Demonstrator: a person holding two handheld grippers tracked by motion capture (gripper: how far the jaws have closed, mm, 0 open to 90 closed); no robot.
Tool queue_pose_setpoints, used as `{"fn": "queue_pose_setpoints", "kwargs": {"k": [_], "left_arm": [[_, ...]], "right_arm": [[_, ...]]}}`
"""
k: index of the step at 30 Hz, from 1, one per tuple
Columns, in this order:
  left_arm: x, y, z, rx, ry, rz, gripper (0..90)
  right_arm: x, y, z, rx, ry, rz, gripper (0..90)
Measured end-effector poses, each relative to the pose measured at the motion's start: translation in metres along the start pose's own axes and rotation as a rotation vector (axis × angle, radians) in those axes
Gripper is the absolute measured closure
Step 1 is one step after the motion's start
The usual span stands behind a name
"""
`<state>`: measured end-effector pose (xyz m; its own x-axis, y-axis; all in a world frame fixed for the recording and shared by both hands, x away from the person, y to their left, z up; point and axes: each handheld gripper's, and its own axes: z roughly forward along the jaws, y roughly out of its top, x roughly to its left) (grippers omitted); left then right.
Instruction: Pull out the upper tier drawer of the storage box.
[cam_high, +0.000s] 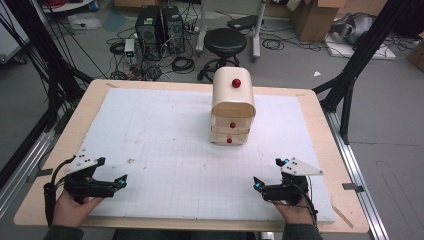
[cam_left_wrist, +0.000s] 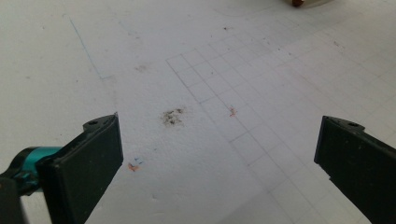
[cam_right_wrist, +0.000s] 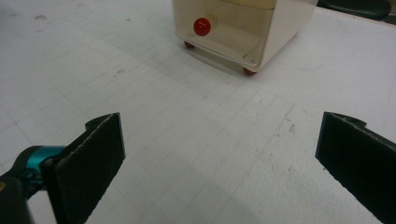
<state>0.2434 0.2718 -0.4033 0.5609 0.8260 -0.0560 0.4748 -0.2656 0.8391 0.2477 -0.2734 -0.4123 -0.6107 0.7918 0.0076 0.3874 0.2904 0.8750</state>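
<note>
A cream drawer cabinet (cam_high: 232, 106) with red knobs stands upright on the white gridded mat (cam_high: 165, 150), a little right of centre and toward the back. Its lowest drawer and red knob (cam_right_wrist: 201, 26) face me in the right gripper view. My left gripper (cam_high: 111, 174) rests open at the mat's near left corner, held by a hand, nothing between its jaws. My right gripper (cam_high: 270, 174) is open at the near right, pointing toward the cabinet and well short of it. A dark smudge (cam_left_wrist: 173, 116) marks the mat ahead of the left gripper (cam_left_wrist: 219, 158).
The mat lies on a wooden table (cam_high: 75, 115). Behind the table stand a black stool (cam_high: 226, 44), computer towers (cam_high: 160, 27) and tangled cables on the floor. Black frame legs (cam_high: 350, 75) rise at both sides.
</note>
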Motion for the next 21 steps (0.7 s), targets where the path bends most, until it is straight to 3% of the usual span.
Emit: {"fn": "queue_pose_setpoints", "kwargs": {"k": [12, 21], "left_arm": [[-0.001, 0.001, -0.001, -0.009, -0.006, -0.003, 1.7], [-0.001, 0.002, -0.001, -0.008, -0.011, -0.002, 1.7]], "right_arm": [[0.009, 0.011, -0.003, 0.009, -0.002, 0.035, 0.2], [0.017, 0.021, 0.000, 0.002, -0.037, 0.037, 0.2]]}}
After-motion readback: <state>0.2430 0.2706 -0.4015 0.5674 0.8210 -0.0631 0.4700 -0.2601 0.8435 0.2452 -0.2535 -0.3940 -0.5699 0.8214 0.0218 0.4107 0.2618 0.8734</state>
